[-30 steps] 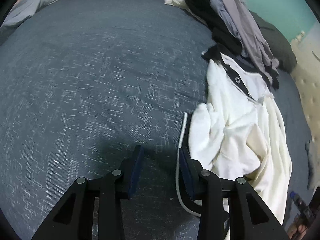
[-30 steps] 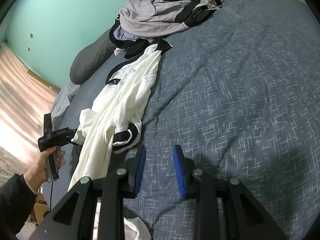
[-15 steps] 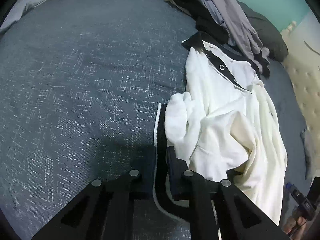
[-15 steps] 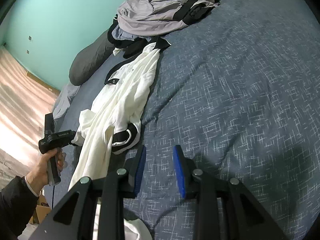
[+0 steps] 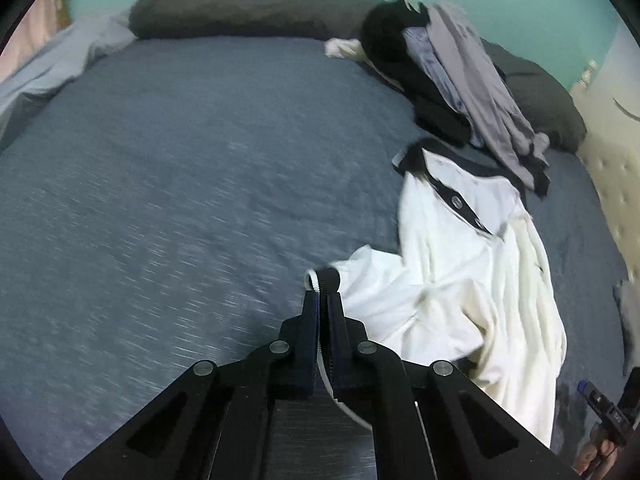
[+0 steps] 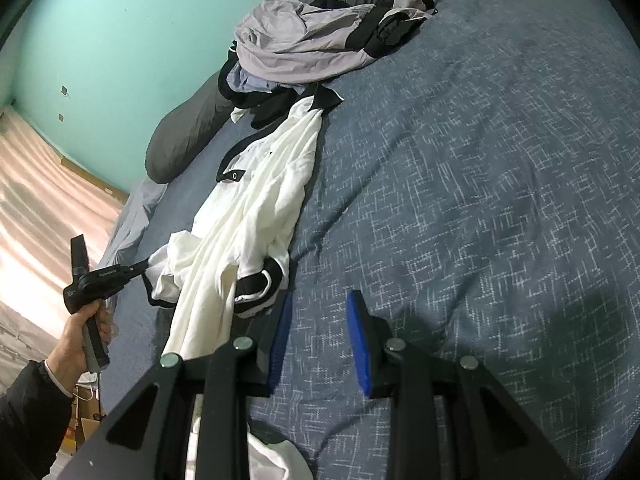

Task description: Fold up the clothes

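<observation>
Dark pillows [image 5: 248, 4], teal wall [image 6: 120, 20]

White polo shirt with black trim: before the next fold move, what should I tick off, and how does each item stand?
1. Left hand-held gripper grips the white polo shirt with black trim by its black-and-white sleeve cuff: ok, jaws shut on it.
2. Right hand-held gripper has a hold on the shirt: not ok, jaws open over the blue patterned bedspread, nothing between them.
3. Shirt lies flat: not ok, bunched and creased.
4. Shirt clear of the grey and black clothes pile: not ok, the collar reaches the pile's edge.
5. Free bedspread for spreading: ok, a wide bare stretch beside the shirt.
</observation>
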Tool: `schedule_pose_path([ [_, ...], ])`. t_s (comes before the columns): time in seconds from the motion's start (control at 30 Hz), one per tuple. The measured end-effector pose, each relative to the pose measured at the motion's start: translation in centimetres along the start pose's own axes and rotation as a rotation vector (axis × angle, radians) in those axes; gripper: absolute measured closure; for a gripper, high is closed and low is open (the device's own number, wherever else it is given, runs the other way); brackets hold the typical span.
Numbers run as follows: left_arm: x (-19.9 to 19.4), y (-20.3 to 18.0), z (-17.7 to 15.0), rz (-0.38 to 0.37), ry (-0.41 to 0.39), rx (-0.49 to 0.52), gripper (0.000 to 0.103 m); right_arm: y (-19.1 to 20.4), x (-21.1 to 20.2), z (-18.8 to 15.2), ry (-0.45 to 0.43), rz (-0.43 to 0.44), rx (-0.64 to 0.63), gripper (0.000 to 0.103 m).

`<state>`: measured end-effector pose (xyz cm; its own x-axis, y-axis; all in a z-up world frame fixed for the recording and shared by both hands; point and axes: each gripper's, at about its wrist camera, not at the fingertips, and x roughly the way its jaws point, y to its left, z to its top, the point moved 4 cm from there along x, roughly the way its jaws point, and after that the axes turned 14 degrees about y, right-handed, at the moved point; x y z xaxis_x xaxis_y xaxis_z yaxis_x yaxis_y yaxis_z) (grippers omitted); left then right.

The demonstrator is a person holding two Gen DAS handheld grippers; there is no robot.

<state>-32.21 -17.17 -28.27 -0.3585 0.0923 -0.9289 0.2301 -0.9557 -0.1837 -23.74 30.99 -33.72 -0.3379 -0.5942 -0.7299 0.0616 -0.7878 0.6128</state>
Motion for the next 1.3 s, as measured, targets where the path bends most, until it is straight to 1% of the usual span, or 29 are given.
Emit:
schedule_pose_path([
  [0.13, -1.4, 2.1, 0.4, 0.024, -0.029, -0.041, 0.099, 0.1, 0.1, -0.1, 0.004, -0.003, -0.004, 0.075],
  [0.27, -3.0, 3.6, 0.4, 0.023, -0.059, -0.064, 0.099, 0.2, 0.3, -0.3, 0.008, -0.008, -0.008, 0.075],
  [0.33, -4.0, 4.0, 0.8, 0.011, -0.083, -0.075, 0.099, 0.2, 0.4, -0.3, 0.01, -0.011, -0.005, 0.075],
  [0.43, -5.8, 4.3, 1.4, 0.016, -0.118, -0.075, 0.099, 0.0, 0.4, -0.4, 0.011, -0.013, -0.001, 0.075],
  [0.57, -7.4, 4.9, 2.4, 0.05, -0.144, -0.079, 0.099, 0.1, 0.3, -0.4, 0.009, -0.011, -0.003, 0.075],
  [0.63, -6.9, 5.5, 2.8, 0.055, -0.124, -0.095, 0.099, 0.2, 0.3, -0.4, 0.008, -0.01, -0.005, 0.075],
  [0.67, -6.3, 5.8, 2.6, 0.058, -0.102, -0.098, 0.099, 0.2, 0.4, -0.5, 0.01, -0.011, -0.005, 0.075],
  [0.7, -5.3, 6.0, 2.4, 0.063, -0.064, -0.102, 0.099, 0.2, 0.4, -0.5, 0.011, -0.011, -0.006, 0.075],
  [0.83, -2.2, 6.8, 1.3, 0.096, 0.01, -0.121, 0.099, 0.2, 0.5, -0.5, 0.014, -0.014, -0.005, 0.075],
  [0.93, 0.4, 7.5, 0.4, 0.094, 0.069, -0.158, 0.099, 0.2, 0.4, -0.4, 0.011, -0.016, -0.006, 0.075],
  [1.1, 2.5, 8.8, -1.1, 0.061, 0.101, -0.225, 0.096, 0.1, 0.6, -0.4, 0.015, -0.018, -0.003, 0.075],
  [1.17, 2.6, 9.0, -1.5, 0.042, 0.097, -0.232, 0.096, 0.0, 0.6, -0.4, 0.016, -0.019, -0.002, 0.075],
  [1.23, 2.3, 8.9, -1.8, 0.007, 0.081, -0.233, 0.093, 0.0, 0.7, -0.4, 0.016, -0.02, -0.003, 0.075],
  [1.3, 2.0, 8.9, -2.0, -0.024, 0.07, -0.234, 0.093, 0.0, 0.7, -0.5, 0.017, -0.02, -0.003, 0.075],
])
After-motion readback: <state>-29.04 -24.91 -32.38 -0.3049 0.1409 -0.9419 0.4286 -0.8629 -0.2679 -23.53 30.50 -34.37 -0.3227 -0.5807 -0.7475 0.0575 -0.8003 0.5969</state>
